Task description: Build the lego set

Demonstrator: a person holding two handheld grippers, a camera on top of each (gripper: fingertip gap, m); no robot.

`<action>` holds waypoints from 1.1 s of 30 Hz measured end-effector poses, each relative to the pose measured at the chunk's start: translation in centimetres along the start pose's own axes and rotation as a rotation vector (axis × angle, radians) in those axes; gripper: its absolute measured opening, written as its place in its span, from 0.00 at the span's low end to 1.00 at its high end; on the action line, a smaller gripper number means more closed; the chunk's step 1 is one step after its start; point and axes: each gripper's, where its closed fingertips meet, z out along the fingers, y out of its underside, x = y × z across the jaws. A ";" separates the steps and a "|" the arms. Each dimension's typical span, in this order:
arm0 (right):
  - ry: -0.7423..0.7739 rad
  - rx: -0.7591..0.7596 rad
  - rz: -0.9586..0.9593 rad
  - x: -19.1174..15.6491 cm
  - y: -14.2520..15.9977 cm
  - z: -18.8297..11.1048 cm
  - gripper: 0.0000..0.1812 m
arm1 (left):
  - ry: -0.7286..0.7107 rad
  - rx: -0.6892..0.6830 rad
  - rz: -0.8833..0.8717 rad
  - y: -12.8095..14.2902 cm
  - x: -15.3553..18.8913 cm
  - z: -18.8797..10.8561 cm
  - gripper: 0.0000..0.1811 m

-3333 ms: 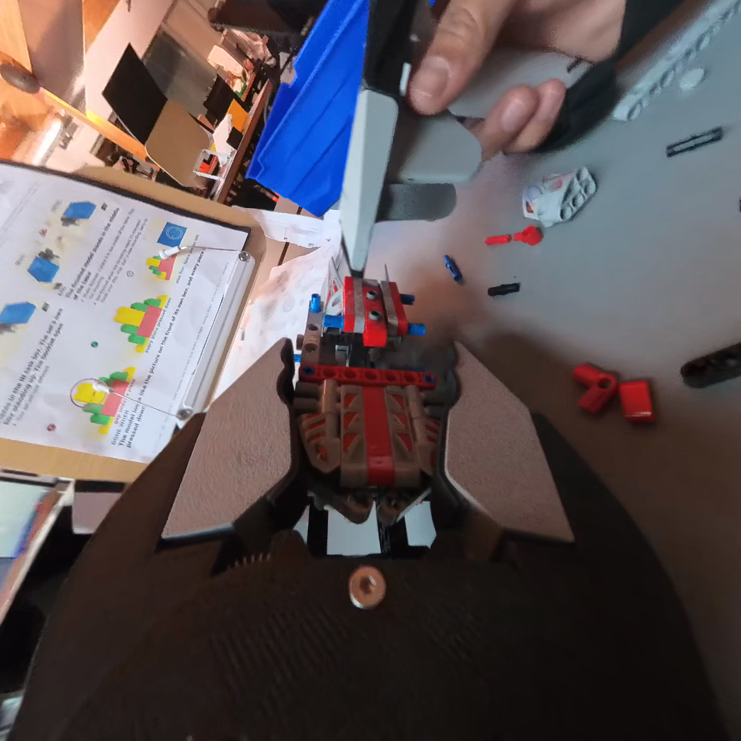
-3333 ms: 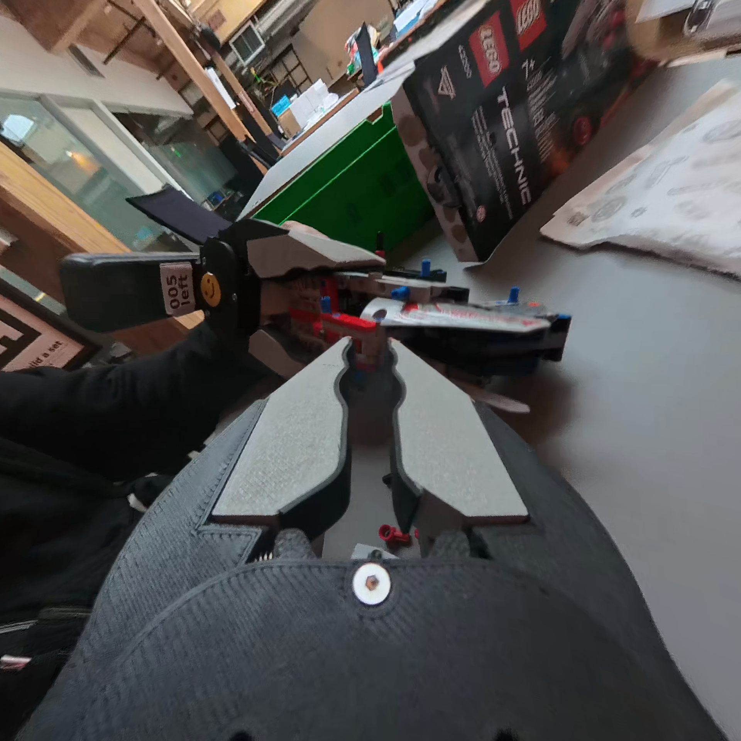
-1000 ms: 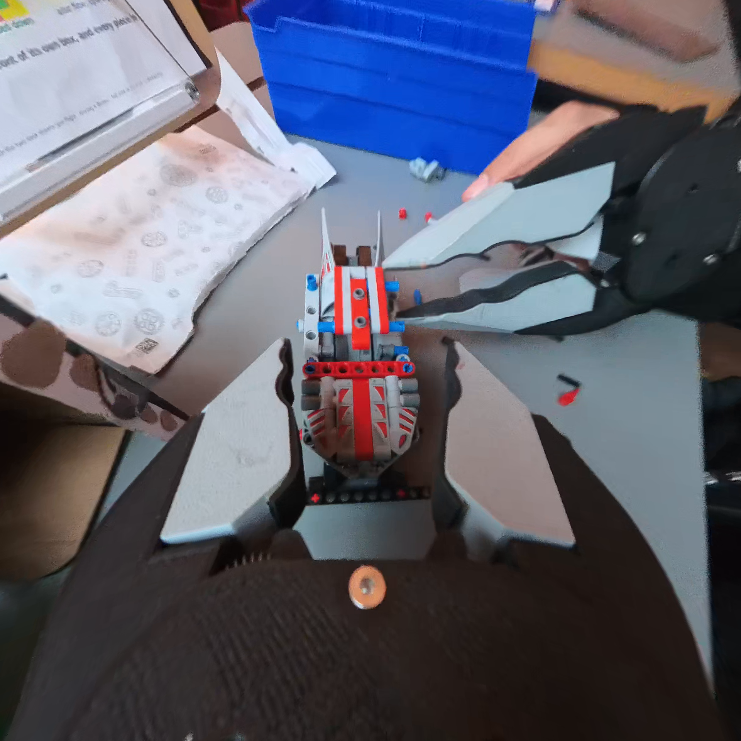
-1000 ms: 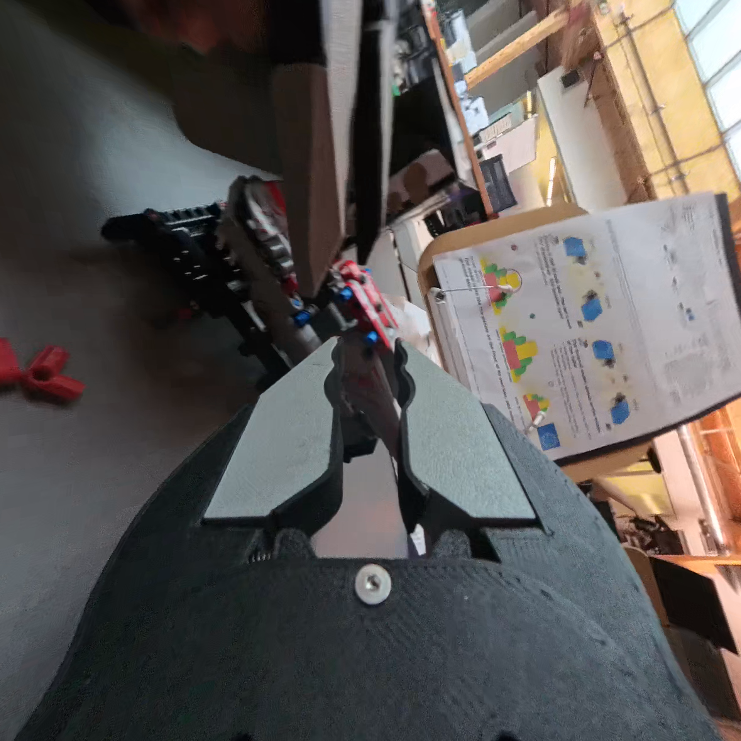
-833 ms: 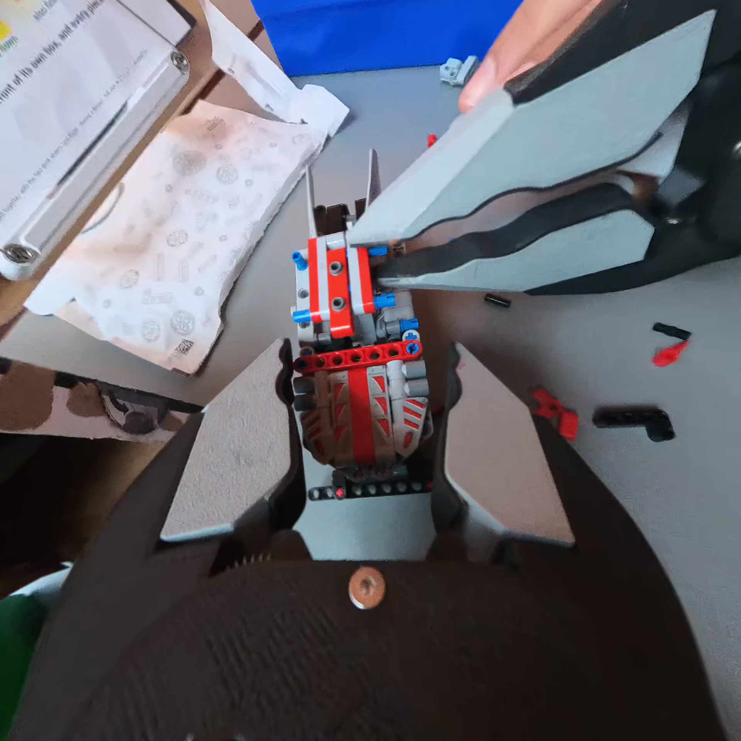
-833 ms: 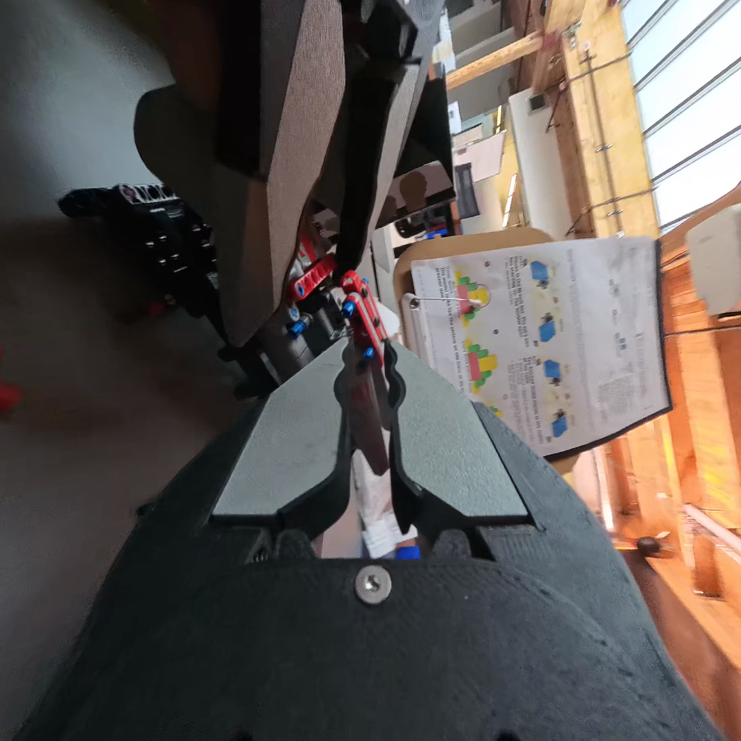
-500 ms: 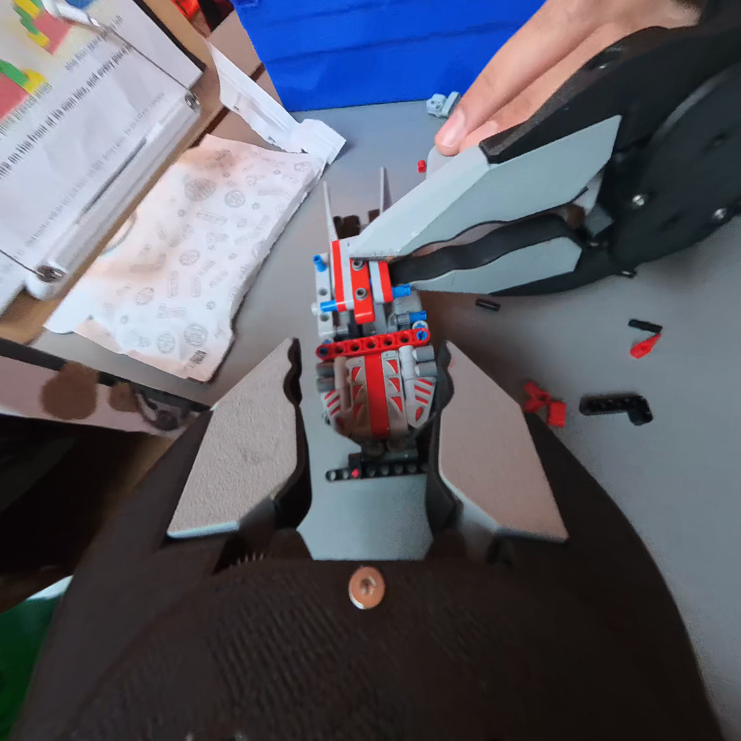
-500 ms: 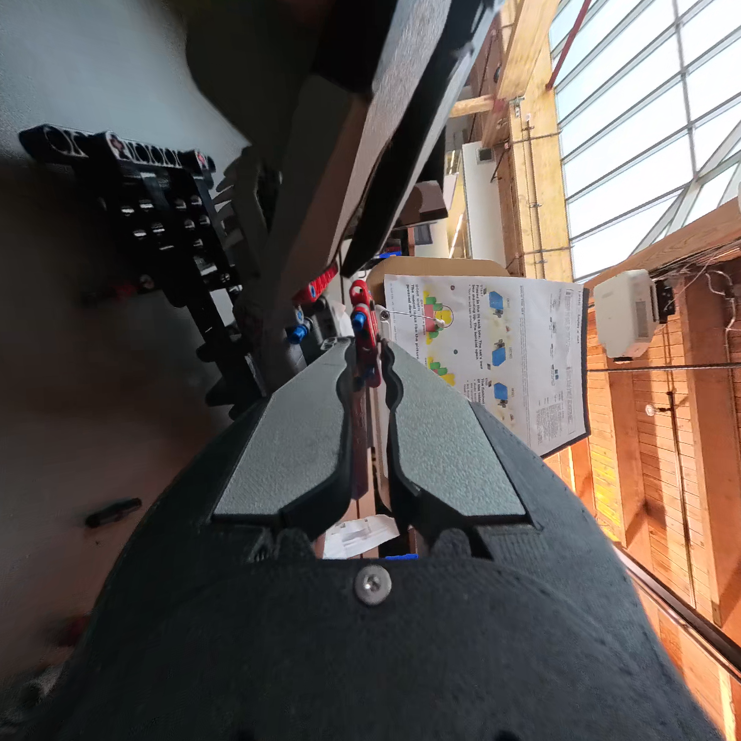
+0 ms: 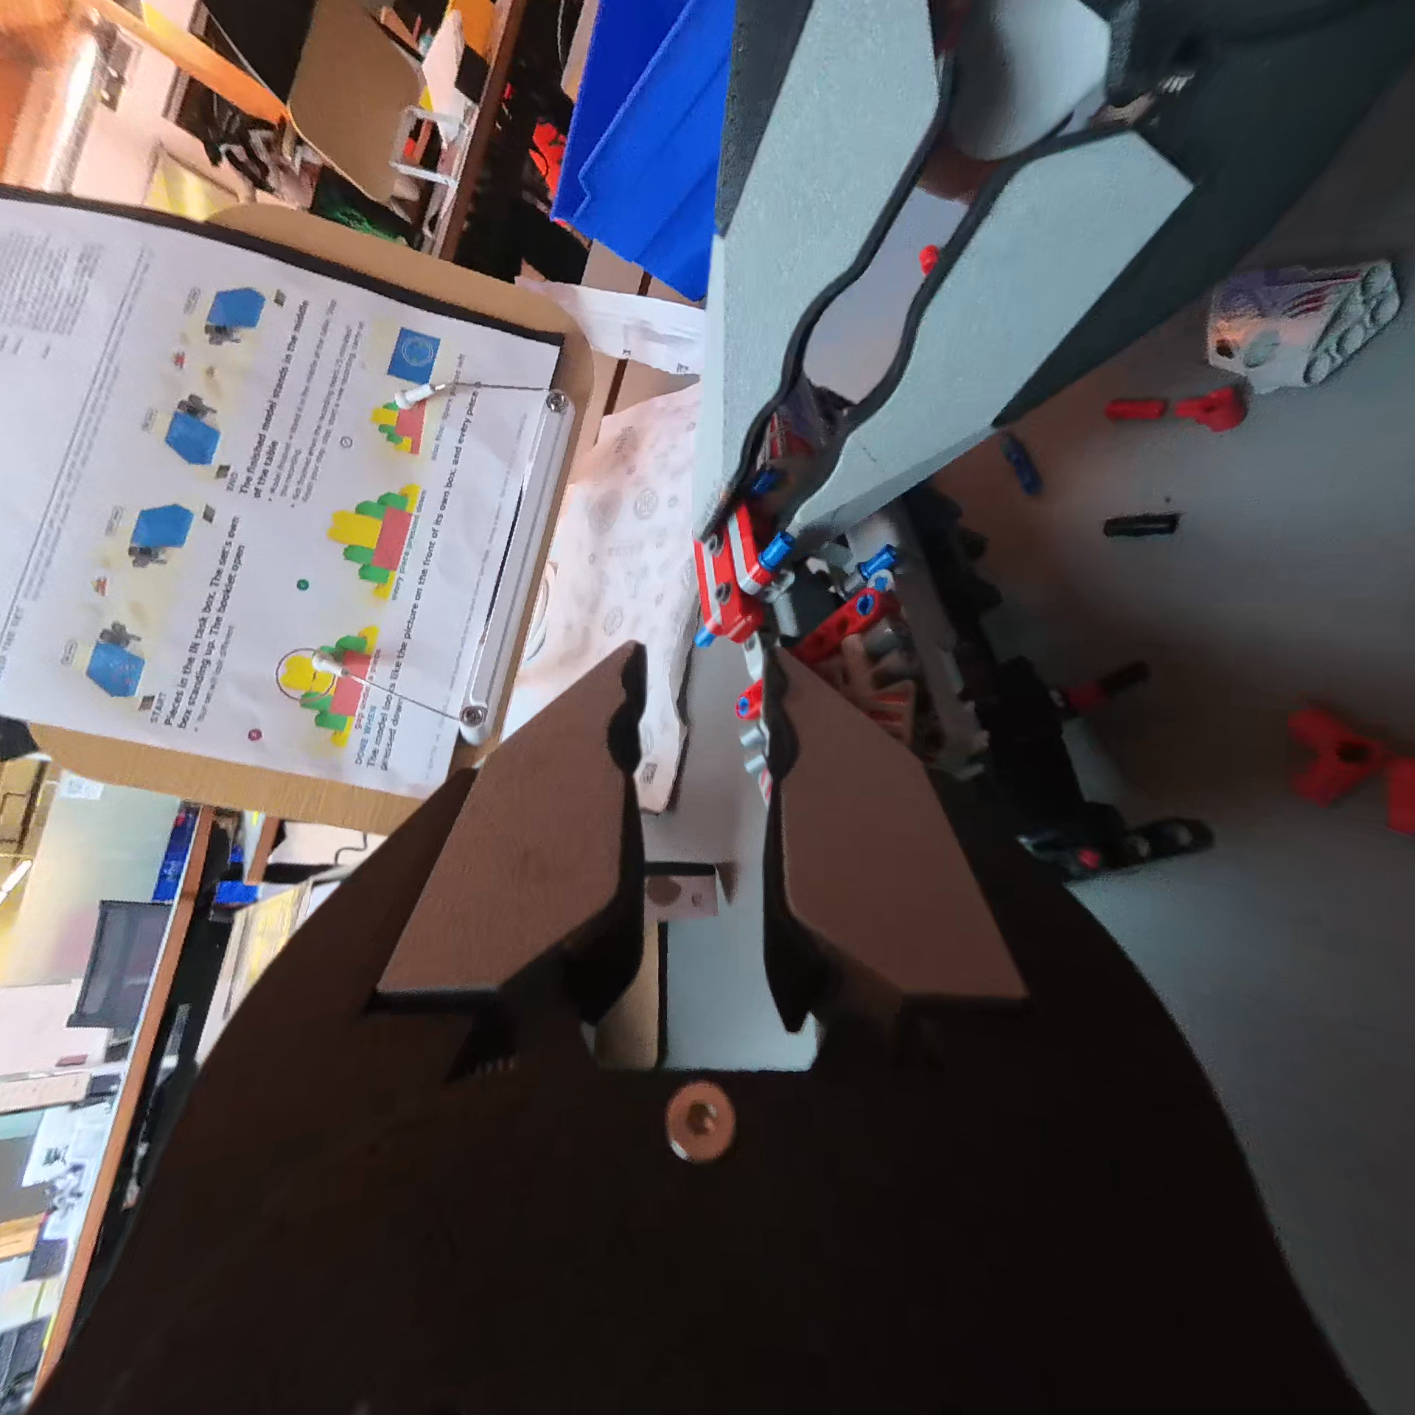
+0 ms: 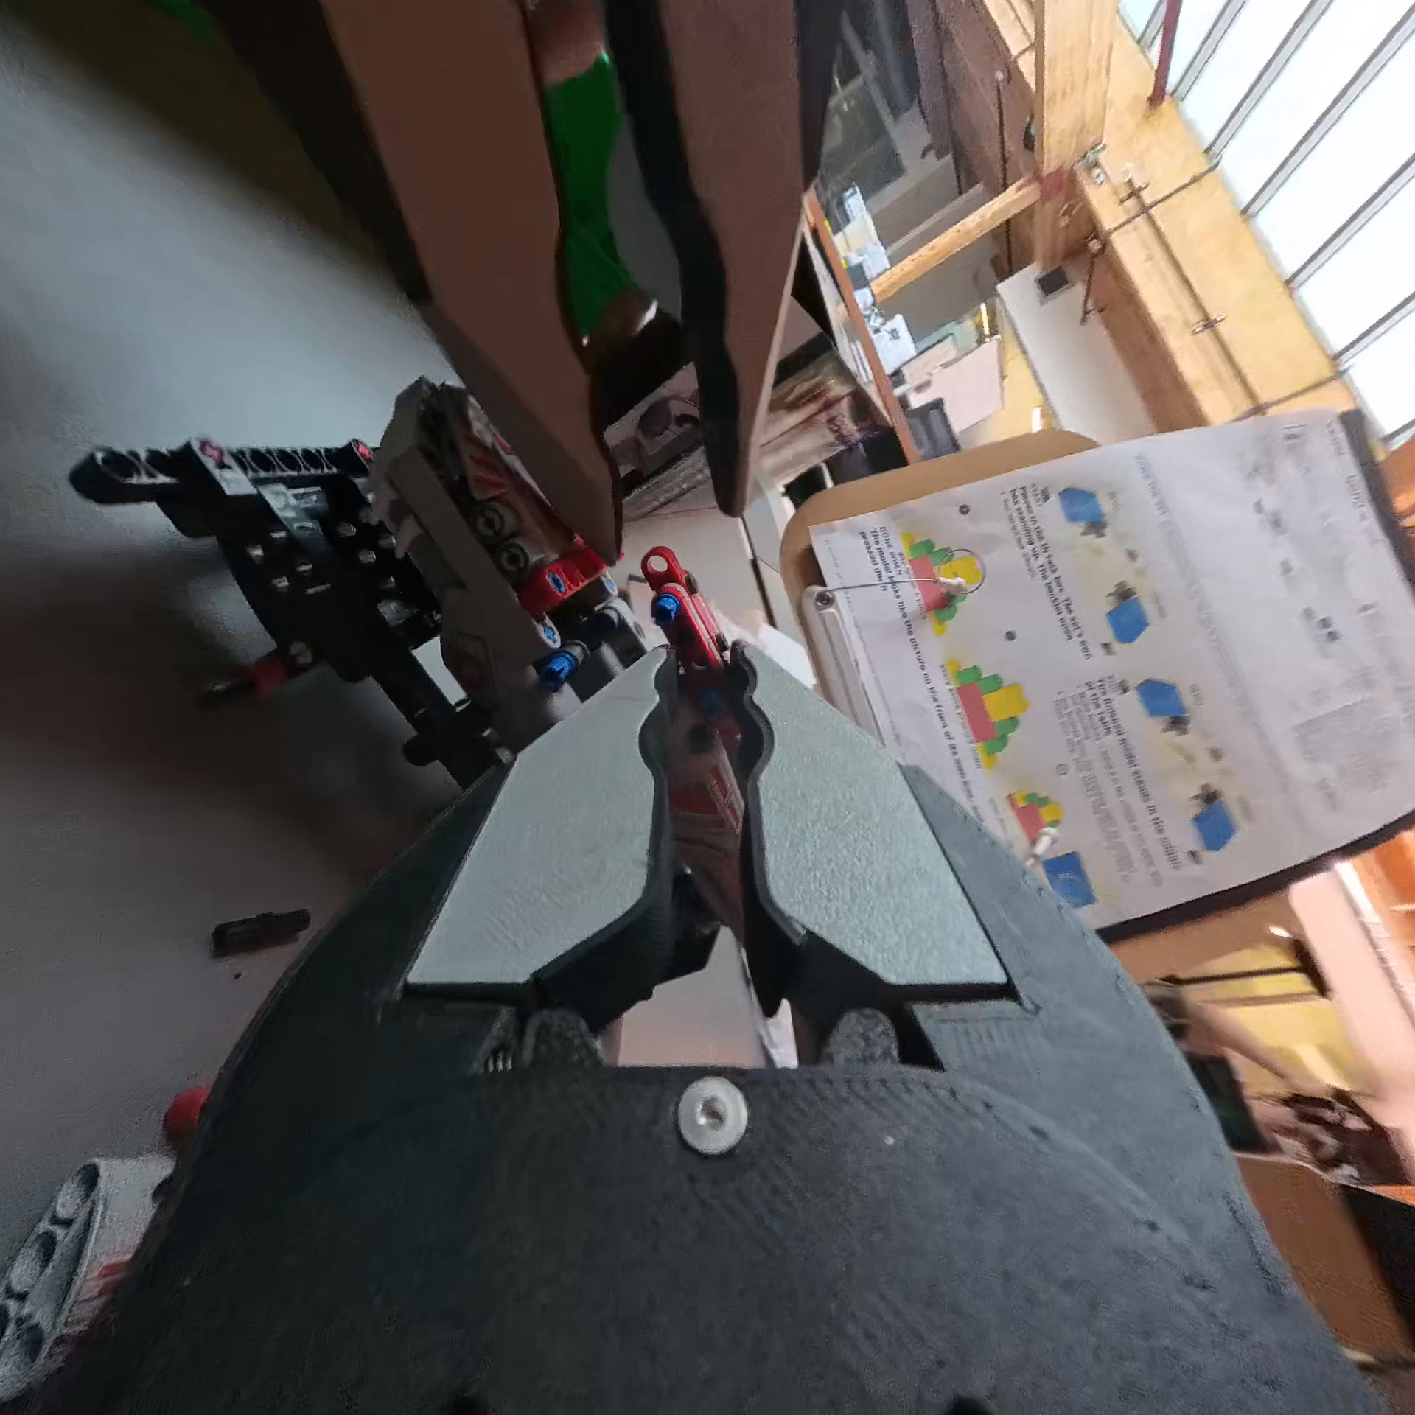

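Right gripper point(image 10: 700, 658): grey textured pads, wavy black edges, clamped on a flat red-and-white striped panel point(image 10: 693, 624) with blue pins; the panel's long axis runs along the fingers, its red eyelet end pointing forward. Left gripper point(image 9: 700, 674): fingers apart and holding nothing, the right-hand finger just beside the model point(image 9: 865, 651). The model is a studless beam build with a black perforated frame, grey ribbed bodywork, a red holed beam and blue pins. It sits on the smooth grey tabletop point(image 9: 1225, 995), long axis running away from the left wrist camera. Loose red connectors point(image 9: 1340, 758) and a black pin point(image 9: 1141, 525) lie scattered near it. A laminated instruction sheet point(image 9: 268, 490) stands on a wooden board at the tabletop's edge.
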 end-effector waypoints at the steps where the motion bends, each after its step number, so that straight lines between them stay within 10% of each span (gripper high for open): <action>1: -0.008 0.012 0.013 0.0 -0.1 -0.1 0.05 | -0.002 0.017 0.017 -0.4 0.1 0.3 0.14; 12: 0.002 -0.023 -0.082 0.0 0.6 -0.1 0.06 | -0.146 0.018 0.410 -0.8 0.4 1.9 0.05; 18: 0.178 -0.107 -0.424 0.3 0.3 -0.1 0.02 | -0.129 -0.014 0.260 -0.1 -0.1 1.7 0.05; 33: 0.209 -0.123 -0.434 0.4 -0.1 0.0 0.03 | -0.041 0.034 0.100 -0.8 0.5 0.8 0.06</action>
